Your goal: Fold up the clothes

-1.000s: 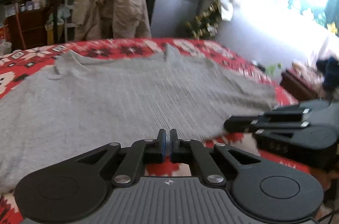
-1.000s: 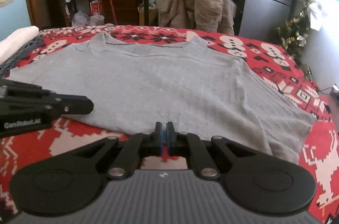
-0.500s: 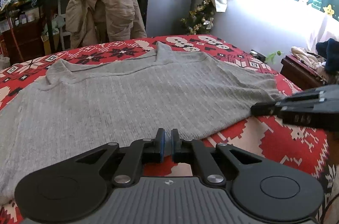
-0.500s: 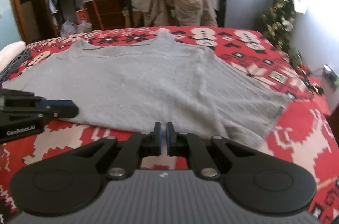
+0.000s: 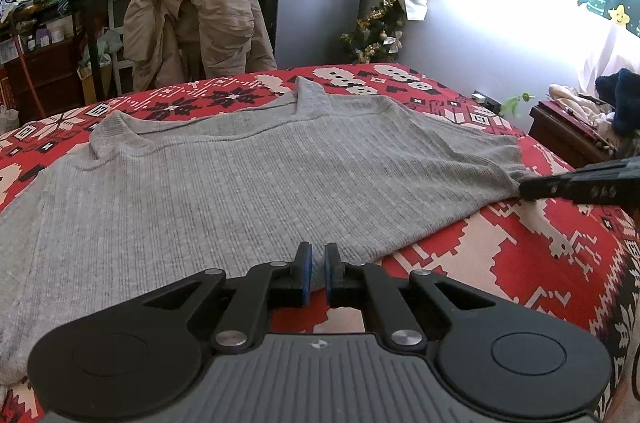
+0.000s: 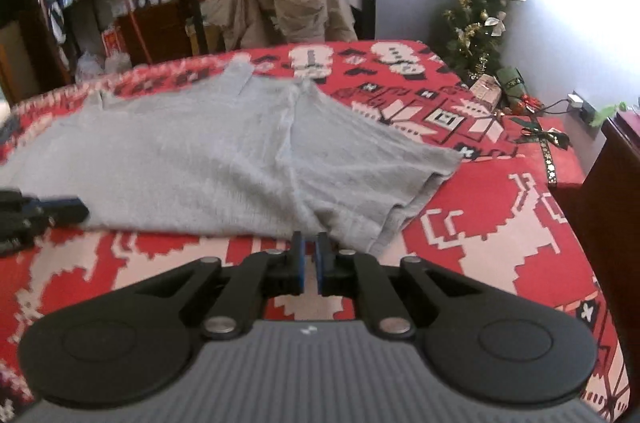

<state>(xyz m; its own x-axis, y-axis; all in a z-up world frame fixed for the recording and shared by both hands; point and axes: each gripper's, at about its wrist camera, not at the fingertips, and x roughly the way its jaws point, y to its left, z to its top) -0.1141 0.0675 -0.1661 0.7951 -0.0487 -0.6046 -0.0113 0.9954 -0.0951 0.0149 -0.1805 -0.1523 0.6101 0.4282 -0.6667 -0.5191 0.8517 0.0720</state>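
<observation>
One grey ribbed sweater takes up most of the red patterned bedspread, spread flat with its collar at the far side and its hem along the near edge, so its long axis runs side to side across both views. A tan coat hangs over a chair beyond the bed, well apart from the work. The left gripper sits at the near hem, about midway along it, its blue-padded fingers drawn nearly together; the cloth edge lies at their tips, but whether any of it is pinched cannot be told. The right gripper is at the near hem towards the sweater's right corner, its fingers likewise almost closed with only a thin slit between them; the left wrist view shows fabric gathered up to its tip, which suggests a pinch there, though this is not certain. The sleeve end lies ahead of and to the right of the right gripper's fingers, so that hand is clearly the nearer one to carry this side across towards the middle.
</observation>
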